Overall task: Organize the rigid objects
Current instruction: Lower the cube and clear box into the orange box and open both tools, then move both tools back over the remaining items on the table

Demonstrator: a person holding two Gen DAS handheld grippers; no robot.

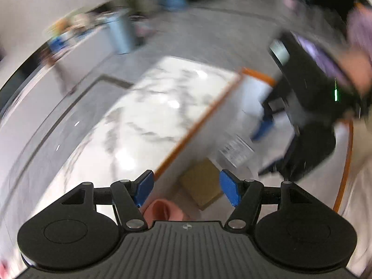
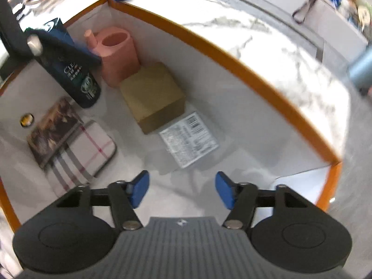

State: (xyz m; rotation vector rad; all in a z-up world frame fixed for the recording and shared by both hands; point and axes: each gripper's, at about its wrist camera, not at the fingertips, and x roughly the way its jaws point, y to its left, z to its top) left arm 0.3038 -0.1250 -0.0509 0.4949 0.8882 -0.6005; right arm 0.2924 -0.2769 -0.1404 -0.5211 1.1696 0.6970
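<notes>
Nearest the right wrist camera, the right gripper [image 2: 181, 191] is seen with its blue pads spread wide and nothing between them, poised above the bare white floor of an orange-rimmed box [image 2: 232, 60]. Inside that box several rigid items are already gathered: a pink cup-like container [image 2: 118, 55] stands upright against the far wall, a tan cardboard box [image 2: 153, 96] is set just beside it and appears to touch it, and a dark shampoo bottle [image 2: 76, 79] is tilted at the left, partly covered by a dark gripper part in front of it. A book [image 2: 52, 131] lies flat, its lower edge overlapped by a plaid pouch [image 2: 83, 155], a small yellow round object [image 2: 26, 119] rests near the book, and a printed label [image 2: 189, 139] is stuck to the floor. The left gripper [image 1: 187, 190] is likewise released and empty, held over the box's corner, with the marble tabletop [image 1: 148, 107] blurred beyond. The task is judged to be well advanced, since most items appear to be packed; whether anything is left outside cannot be told, because no loose objects are shown on the tabletop near the box.
</notes>
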